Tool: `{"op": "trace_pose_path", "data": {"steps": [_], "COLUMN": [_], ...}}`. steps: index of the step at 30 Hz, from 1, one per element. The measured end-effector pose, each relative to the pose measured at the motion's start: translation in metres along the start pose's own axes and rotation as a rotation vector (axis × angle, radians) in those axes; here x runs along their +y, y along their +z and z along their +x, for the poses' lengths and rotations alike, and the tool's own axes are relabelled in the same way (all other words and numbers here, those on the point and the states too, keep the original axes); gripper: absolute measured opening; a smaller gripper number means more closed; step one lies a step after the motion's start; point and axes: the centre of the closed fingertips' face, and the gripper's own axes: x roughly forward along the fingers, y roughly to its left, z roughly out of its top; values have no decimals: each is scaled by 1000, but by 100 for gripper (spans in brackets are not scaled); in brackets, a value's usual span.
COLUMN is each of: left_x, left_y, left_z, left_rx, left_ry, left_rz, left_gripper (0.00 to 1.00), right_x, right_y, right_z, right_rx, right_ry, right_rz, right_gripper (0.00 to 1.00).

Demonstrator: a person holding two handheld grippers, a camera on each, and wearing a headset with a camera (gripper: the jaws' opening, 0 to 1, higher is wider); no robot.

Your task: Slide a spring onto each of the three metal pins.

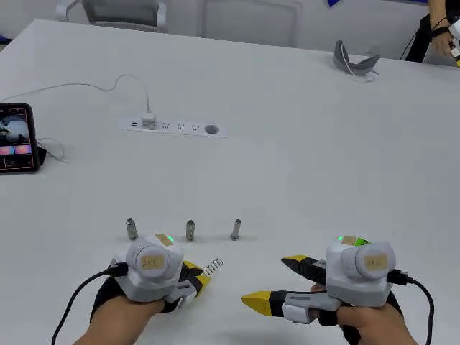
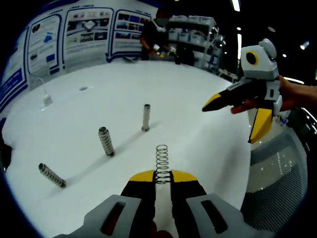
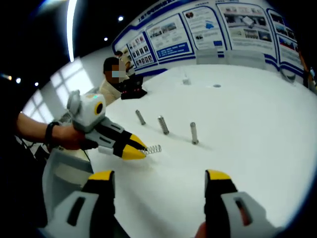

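Pins (image 2: 146, 117) three, springs (image 2: 105, 141) three, one in left gripper (image 2: 162, 177)

White table (image 1: 302, 165) with a white power strip (image 1: 172, 127), charger plugged in, its cable (image 1: 72, 87) trailing left. Lit phone (image 1: 16, 138) at left edge, grey curved band (image 1: 354, 62) far right. Chairs (image 1: 122, 12) behind; wall posters (image 3: 208, 25).

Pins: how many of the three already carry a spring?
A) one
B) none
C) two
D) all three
C: in the left gripper view the near pin and the middle pin each carry one, the far pin is bare, and the left tongs hold a spring.
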Motion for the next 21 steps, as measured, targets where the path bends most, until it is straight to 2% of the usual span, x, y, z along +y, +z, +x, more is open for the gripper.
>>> {"op": "trace_pose_path", "data": {"steps": [4,10,14,19,21], "left_x": [9,14,18,24,26], "left_y": [3,4,5,6,5], "left_z": [-13,-28,-40,-54,-59], "left_rx": [-20,-43,-58,-78,-73], "left_ry": [26,46,60,76,83], "left_rz": [-19,-38,-40,-52,-52], "left_gripper": [10,10,10,10,10], "right_x": [4,12,20,27,30], "right_y": [3,7,11,20,23], "right_z": [6,13,19,22,23], "right_rx": [3,6,9,1,-3], "right_ry": [17,40,74,103,115], "right_rz": [-9,-19,-27,-35,-29], "right_gripper": [75,74,72,71,70]}}
